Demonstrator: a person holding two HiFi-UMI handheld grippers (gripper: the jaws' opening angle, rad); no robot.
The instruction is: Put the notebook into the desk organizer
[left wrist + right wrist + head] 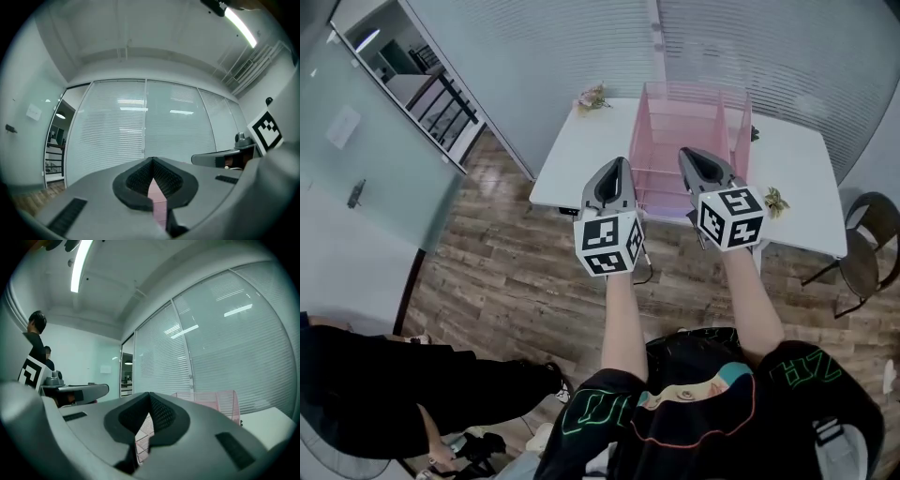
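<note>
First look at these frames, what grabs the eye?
The left gripper and right gripper are held up side by side mid-frame in the head view. Their jaws are shut with nothing between them, and their black-and-white marker cubes face the camera. Just beyond them, a pink mesh desk organizer stands on the white table, in front of a glass wall with blinds.

My left hand-held gripper (153,165) points about level with its jaws pressed together, a sliver of pink (159,201) showing through the slit below them, my right hand-held gripper (199,160) alongside, a blind-covered glass wall (145,122) ahead.
</note>
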